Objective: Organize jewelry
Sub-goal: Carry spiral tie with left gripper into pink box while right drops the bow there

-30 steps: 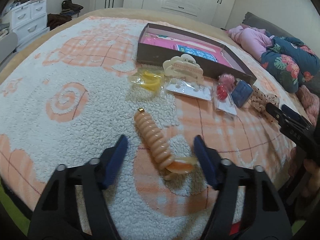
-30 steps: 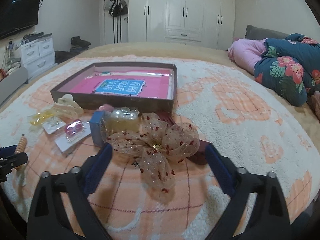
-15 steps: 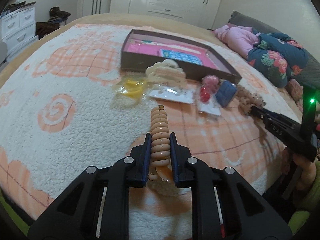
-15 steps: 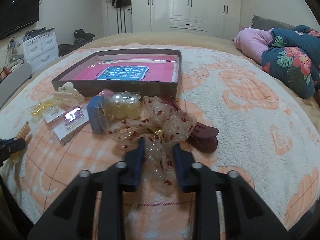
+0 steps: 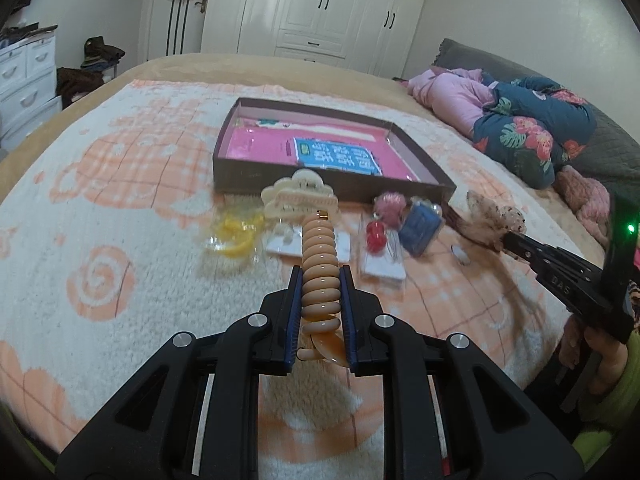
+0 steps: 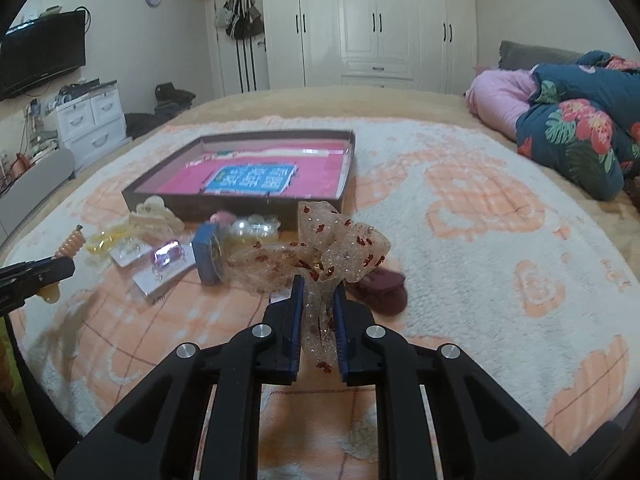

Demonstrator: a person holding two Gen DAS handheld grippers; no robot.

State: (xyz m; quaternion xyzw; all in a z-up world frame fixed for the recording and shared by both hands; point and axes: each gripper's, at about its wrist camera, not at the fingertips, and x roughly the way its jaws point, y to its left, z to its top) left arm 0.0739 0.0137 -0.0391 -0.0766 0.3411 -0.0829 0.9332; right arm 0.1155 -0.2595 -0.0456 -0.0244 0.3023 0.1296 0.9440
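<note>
My left gripper (image 5: 320, 280) is shut on a peach spiral hair clip (image 5: 319, 264), lifted off the blanket and pointing at the box. My right gripper (image 6: 317, 292) is shut on the tail of a sheer bow with red specks (image 6: 336, 246), also raised. Each gripper shows in the other's view: the right gripper (image 5: 510, 240) with the bow (image 5: 494, 216) at the right, the left gripper (image 6: 64, 266) with the clip (image 6: 72, 243) at the left. A shallow dark box with a pink lining (image 5: 256, 176) (image 6: 160, 200) lies beyond the scattered accessories.
On the blanket in front of the box lie a cream claw clip (image 5: 298, 196), a yellow piece in plastic (image 5: 234, 236), carded earrings (image 6: 166, 256), a blue box (image 5: 420, 228), pearly beads (image 6: 252, 230) and a maroon clip (image 6: 380, 290). Bedding (image 6: 576, 136) is heaped at the right.
Both grippers went from open to shut, the left on the spiral clip, the right on the bow. Both items have since risen off the blanket.
</note>
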